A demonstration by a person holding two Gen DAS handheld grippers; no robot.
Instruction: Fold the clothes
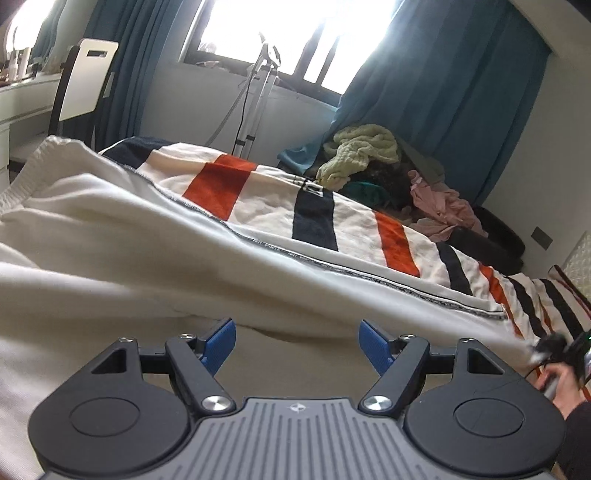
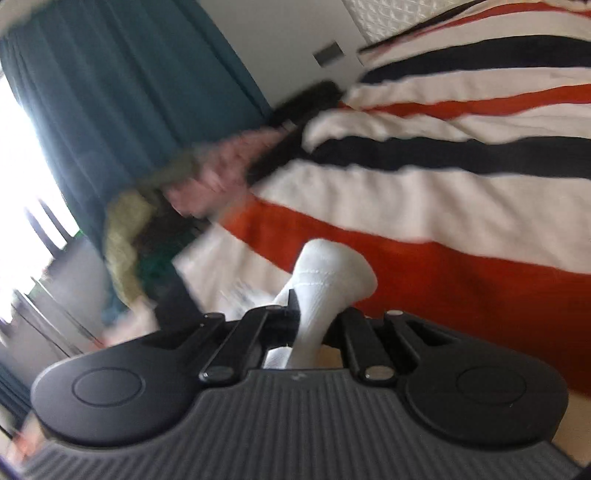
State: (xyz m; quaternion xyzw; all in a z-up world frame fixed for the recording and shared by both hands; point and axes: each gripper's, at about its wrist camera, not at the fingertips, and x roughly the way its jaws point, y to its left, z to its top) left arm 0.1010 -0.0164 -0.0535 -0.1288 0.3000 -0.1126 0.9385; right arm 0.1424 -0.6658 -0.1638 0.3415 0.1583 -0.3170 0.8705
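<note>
1. Holding nothing, my left gripper has its jaws spread wide, the blue pads well apart, just in front of a hanging fold of the white garment.
2. White garment: stretched in a long band across the left view, from a ribbed hem at upper left down to the lower right, where a hand with my other gripper shows, blurred.
3. My right gripper: jaws closed on a bunched white piece of the garment, which sticks up between them.
4. Bed: covered by a striped blanket in white, orange and navy; the garment is above it.
5. Clothes pile: on the far side of the bed, against the teal curtain; a pale yellow knit on top, a pink item beside it, dark pieces below.
6. Room: bright window, a stand below it, a chair by a white counter at the left.
7. Right view: heavily motion-blurred.
</note>
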